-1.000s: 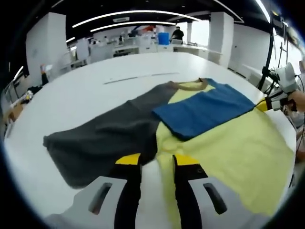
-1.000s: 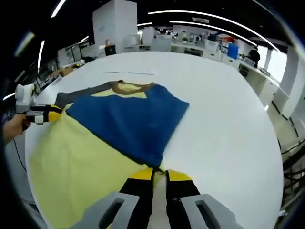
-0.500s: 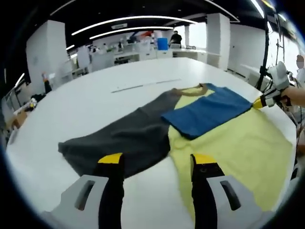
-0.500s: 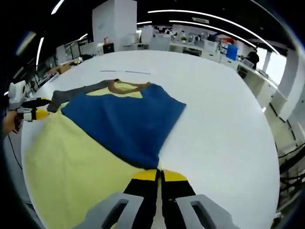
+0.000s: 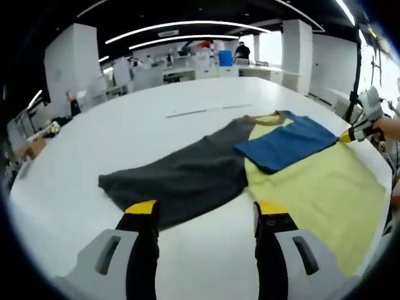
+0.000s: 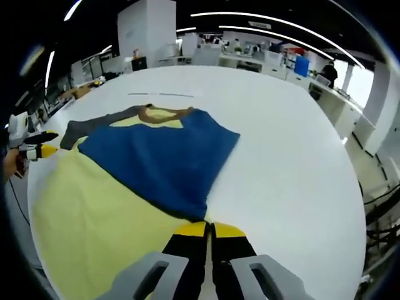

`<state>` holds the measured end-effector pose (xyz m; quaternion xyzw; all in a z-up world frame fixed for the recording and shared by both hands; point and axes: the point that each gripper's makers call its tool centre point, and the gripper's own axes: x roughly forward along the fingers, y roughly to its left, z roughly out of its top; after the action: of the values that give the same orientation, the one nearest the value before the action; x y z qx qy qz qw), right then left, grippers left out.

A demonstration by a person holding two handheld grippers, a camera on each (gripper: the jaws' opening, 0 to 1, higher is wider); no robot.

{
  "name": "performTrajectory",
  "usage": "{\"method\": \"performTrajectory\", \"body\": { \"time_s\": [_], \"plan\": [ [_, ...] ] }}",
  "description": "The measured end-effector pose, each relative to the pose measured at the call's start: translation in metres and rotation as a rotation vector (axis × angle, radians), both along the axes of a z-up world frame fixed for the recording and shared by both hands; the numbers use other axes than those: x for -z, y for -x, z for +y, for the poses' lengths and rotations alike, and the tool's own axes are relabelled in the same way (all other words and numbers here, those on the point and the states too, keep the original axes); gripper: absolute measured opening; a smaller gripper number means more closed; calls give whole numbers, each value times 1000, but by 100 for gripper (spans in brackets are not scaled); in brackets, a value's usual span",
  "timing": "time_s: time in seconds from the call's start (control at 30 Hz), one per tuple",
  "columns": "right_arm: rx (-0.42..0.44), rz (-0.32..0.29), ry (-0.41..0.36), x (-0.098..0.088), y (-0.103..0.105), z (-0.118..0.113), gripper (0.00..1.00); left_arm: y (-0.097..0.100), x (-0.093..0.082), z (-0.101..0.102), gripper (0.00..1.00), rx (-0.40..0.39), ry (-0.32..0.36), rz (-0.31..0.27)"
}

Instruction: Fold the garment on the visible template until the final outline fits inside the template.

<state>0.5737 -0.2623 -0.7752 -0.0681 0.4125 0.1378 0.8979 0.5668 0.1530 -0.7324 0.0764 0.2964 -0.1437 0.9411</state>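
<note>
Now that the left gripper (image 5: 203, 215) has let go and is hanging wide open above the grey sleeve (image 5: 172, 181), the right gripper (image 6: 209, 230) is probably still pinching the blue sleeve (image 6: 165, 159), folded onto the yellow shirt (image 6: 94, 215) on the white table (image 6: 287, 169).

surface: white table (image 5: 125, 125) | on it: garment (image 5: 250, 162) spread flat
</note>
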Motion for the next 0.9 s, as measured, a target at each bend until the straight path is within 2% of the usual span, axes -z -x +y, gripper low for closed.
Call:
{"method": "performTrajectory", "body": {
  "time_s": [0.17,0.27,0.33,0.37,0.43,0.47,0.63,0.77,0.9],
  "plan": [
    [-1,2,3,0,0,-5,0,2,-2,6,58,-28,35,3],
    [-11,-22,6,-5,-1,-7,0,2,-3,14,59,-37,21,-3],
    [3,-37,-19,-11,-1,-6,2,3,-3,19,59,-47,18,0],
    [7,-60,-34,-14,-3,-6,9,3,-3,21,60,-51,17,-2],
    [41,-80,-167,-26,-5,6,24,4,-4,25,61,-59,10,-3],
    [26,-119,-216,-36,-7,13,34,4,-4,27,62,-60,8,-3],
    [-59,-199,-234,-63,-7,31,57,6,-4,33,67,-77,16,-6],
    [-108,-213,-245,-76,-1,43,68,7,-5,38,70,-84,13,-7],
    [-157,-213,-258,-81,2,50,78,6,-9,41,71,-90,21,-21]
  ]
}}
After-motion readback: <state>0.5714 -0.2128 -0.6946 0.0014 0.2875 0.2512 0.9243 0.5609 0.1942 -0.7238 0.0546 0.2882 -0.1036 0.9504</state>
